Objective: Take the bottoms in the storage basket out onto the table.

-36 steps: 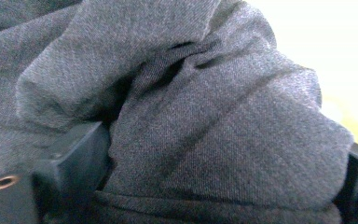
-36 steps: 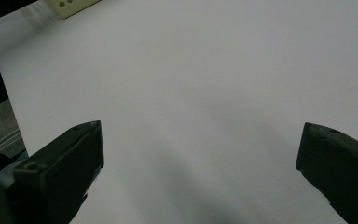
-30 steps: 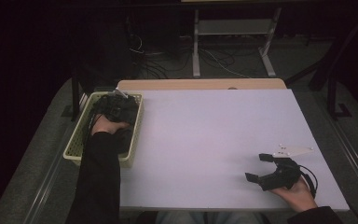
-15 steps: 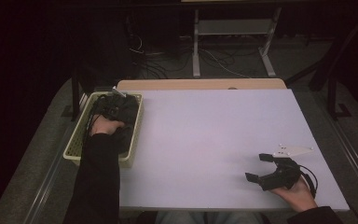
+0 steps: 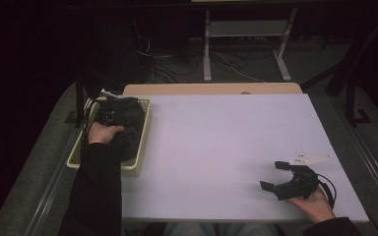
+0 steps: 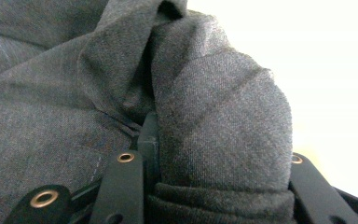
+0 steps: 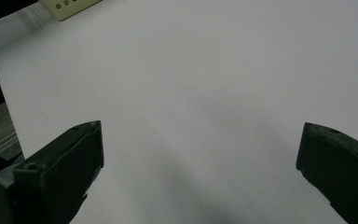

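A: Start with the biggest thing. What carries it all?

B: The table [image 5: 216, 147], a pale sheet running out ahead of the right hand-held gripper [image 5: 275, 178]. Its far edge meets a wooden strip, and beyond that the room is too dark to read.

A: And on the left?

B: A cream basket [image 5: 139, 147] with a perforated wall, right under the left hand-held gripper [image 5: 109, 116]. A sleeve cuts off its near end. A corner of it shows far off in the right gripper view [image 7: 70, 7].

A: What lies in it?

B: A dark grey garment [image 6: 51, 126], heaped and folded. From above it is a black lump; its outline and long axis are hard to make out, though the heap seems to run along the basket, away from the person. Which way it points I cannot tell.

A: Does the left hand-held gripper have it?

B: Yes. A thick fold of the cloth [image 6: 223, 140] sits between the two jaws, which stand partly closed and press it on both sides. The jaw tips are buried in fabric.

A: And the right one?

B: Jaws spread wide, nothing between them, low over bare table near the person's edge, well apart from the basket.
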